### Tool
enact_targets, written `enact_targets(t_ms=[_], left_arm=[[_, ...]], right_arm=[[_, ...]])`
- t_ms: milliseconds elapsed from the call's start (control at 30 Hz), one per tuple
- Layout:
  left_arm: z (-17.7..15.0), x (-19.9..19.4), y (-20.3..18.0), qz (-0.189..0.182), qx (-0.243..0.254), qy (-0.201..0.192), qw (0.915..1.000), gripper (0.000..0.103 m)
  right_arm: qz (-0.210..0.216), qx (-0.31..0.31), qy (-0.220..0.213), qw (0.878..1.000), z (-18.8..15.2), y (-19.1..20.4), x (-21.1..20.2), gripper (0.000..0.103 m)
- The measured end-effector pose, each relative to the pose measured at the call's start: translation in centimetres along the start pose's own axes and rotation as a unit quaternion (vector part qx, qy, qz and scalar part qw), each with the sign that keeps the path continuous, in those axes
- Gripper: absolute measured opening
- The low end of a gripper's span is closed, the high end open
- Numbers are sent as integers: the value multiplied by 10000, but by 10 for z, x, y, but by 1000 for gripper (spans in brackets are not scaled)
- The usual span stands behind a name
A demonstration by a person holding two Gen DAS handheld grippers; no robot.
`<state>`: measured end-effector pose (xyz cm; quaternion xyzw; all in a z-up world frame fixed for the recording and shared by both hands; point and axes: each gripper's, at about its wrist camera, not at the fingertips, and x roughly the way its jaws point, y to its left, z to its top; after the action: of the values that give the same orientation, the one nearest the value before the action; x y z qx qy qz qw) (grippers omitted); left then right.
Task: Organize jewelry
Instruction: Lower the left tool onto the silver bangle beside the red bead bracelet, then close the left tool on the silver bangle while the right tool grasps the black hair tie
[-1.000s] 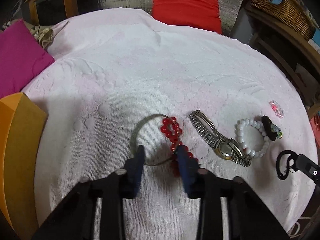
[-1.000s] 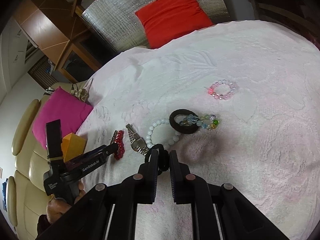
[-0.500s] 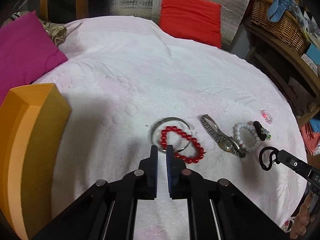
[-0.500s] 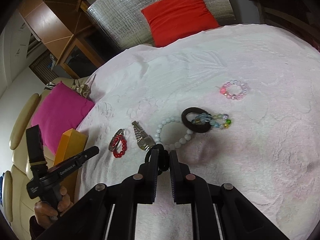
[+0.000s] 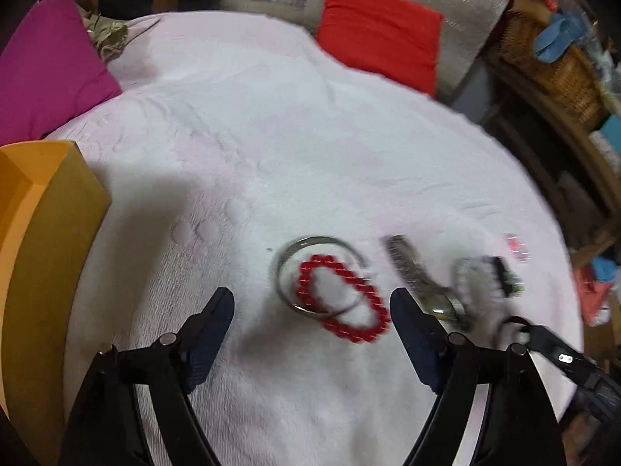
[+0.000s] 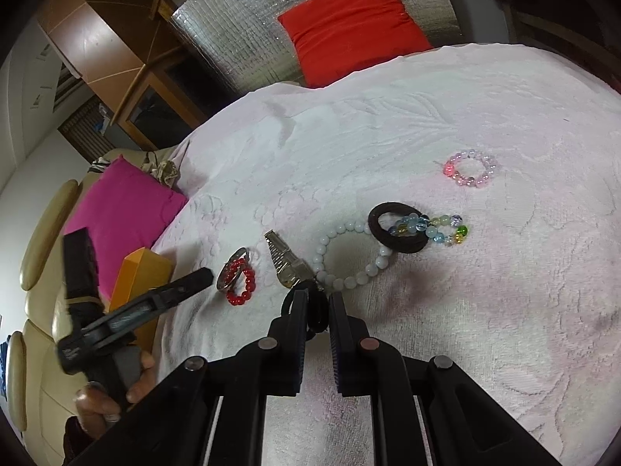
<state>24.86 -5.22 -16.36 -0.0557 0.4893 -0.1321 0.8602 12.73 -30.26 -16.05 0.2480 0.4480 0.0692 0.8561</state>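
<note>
Jaws of the left gripper (image 5: pixel 312 303) stand wide apart and hold nothing, low in the left wrist view. Between and just beyond their tips lies a red bead bracelet (image 5: pixel 343 297), overlapping a thin silver bangle (image 5: pixel 285 262) on the pale pink cloth (image 5: pixel 271 147) that covers the surface. To the right of them in that view a metal watch (image 5: pixel 417 277) lies blurred, with a white bead bracelet (image 5: pixel 467 275) further right.

Jaws of the right gripper (image 6: pixel 315 303) are closed on a black hair tie (image 6: pixel 315 312), which loops out between the tips at lower centre of the right wrist view. Just above the tips the watch (image 6: pixel 285 264) touches the white bead bracelet (image 6: pixel 349 252). A dark brown ring (image 6: pixel 398 231) rests on the upper right of that bracelet, and a strand of blue, green and yellow beads (image 6: pixel 431 229) lies across the ring. Well apart, in the upper right, sits a small pink bead bracelet (image 6: pixel 469 169).

At the left of the right wrist view the red bracelet (image 6: pixel 240 281) and bangle (image 6: pixel 229 272) lie near the tip of the left gripper (image 6: pixel 194 277), held by a hand (image 6: pixel 112 392) in the lower left corner. An orange box (image 5: pixel 42 240) stands at the left edge of the cloth, a magenta cushion (image 5: pixel 46 85) above it, and a red cushion (image 6: pixel 349 27) against a silver padded panel (image 6: pixel 240 39) at the top.
</note>
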Motion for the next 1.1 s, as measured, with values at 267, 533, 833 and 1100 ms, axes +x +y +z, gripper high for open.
enact_targets(t_ms=[267, 533, 833, 1100], left_arm=[[2, 22, -18, 78, 129, 172, 9997, 83], [9, 26, -9, -35, -100, 103, 9999, 57], [9, -6, -8, 55, -6, -317, 9995, 57], [-3, -33, 3, 0, 49, -336, 9994, 23]], right_arm=[[-15, 36, 16, 10000, 1, -4, -1, 13], [-20, 6, -14, 10000, -1, -3, -3, 12], [48, -99, -91, 9999, -1, 8, -4, 12], [236, -289, -156, 9992, -7, 35, 4, 13]])
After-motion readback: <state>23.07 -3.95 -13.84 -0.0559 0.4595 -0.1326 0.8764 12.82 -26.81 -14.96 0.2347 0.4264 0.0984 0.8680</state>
